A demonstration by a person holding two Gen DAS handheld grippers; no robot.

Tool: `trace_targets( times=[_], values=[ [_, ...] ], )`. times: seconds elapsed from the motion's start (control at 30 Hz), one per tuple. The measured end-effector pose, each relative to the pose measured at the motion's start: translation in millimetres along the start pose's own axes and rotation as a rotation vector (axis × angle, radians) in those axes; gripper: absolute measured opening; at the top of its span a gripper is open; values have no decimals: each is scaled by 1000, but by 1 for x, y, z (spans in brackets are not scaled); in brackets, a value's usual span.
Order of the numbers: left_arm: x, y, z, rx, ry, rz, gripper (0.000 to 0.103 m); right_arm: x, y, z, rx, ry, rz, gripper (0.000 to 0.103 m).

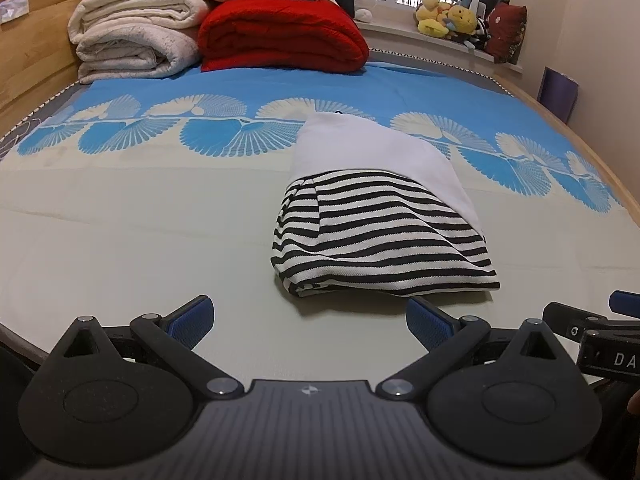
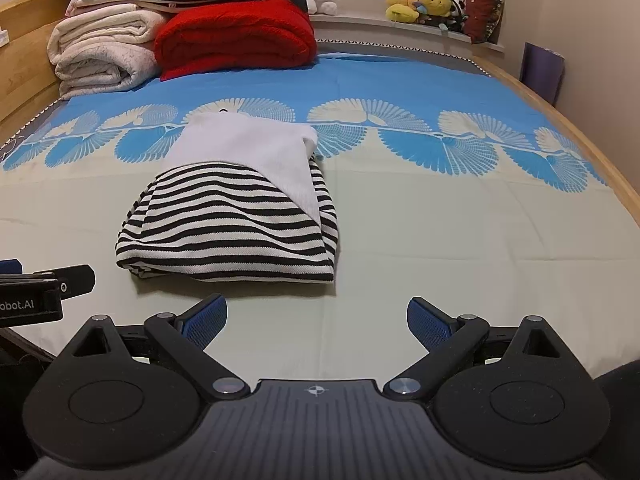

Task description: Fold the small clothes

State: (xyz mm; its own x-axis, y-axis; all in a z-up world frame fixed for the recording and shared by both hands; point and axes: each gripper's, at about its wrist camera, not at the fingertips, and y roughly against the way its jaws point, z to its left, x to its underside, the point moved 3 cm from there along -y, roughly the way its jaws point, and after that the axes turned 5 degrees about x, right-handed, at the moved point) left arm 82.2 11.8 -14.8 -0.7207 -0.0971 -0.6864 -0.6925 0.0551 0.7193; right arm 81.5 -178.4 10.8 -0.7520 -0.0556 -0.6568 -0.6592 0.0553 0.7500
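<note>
A small black-and-white striped garment [image 1: 380, 236] [image 2: 228, 228] lies folded into a compact bundle on the bed, with a plain white part [image 1: 360, 148] [image 2: 256, 148] laid over its far half. My left gripper [image 1: 310, 322] is open just in front of the bundle's near edge, nothing between its blue pads. My right gripper [image 2: 316, 320] is also open and holds nothing, low over the sheet a little right of the bundle. Each gripper's black body shows at the edge of the other's view.
The bed sheet [image 2: 440, 240] is pale with a blue fan-pattern band. Folded white blankets [image 1: 132, 40] and a red blanket [image 1: 284, 36] are stacked at the far left. Plush toys [image 2: 424, 4] sit on the window ledge. A wooden bed frame [image 2: 560, 120] runs along the right.
</note>
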Motion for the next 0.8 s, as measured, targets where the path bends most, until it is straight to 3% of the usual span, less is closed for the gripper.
trace_targets(
  times=[0.37, 0.8],
  values=[
    [1, 0, -6, -1, -41, -15, 102, -3, 2, -4, -15, -28, -11, 97],
    [-2, 3, 0, 11, -19, -18, 102, -1, 2, 2, -13, -7, -8, 97]
  ],
)
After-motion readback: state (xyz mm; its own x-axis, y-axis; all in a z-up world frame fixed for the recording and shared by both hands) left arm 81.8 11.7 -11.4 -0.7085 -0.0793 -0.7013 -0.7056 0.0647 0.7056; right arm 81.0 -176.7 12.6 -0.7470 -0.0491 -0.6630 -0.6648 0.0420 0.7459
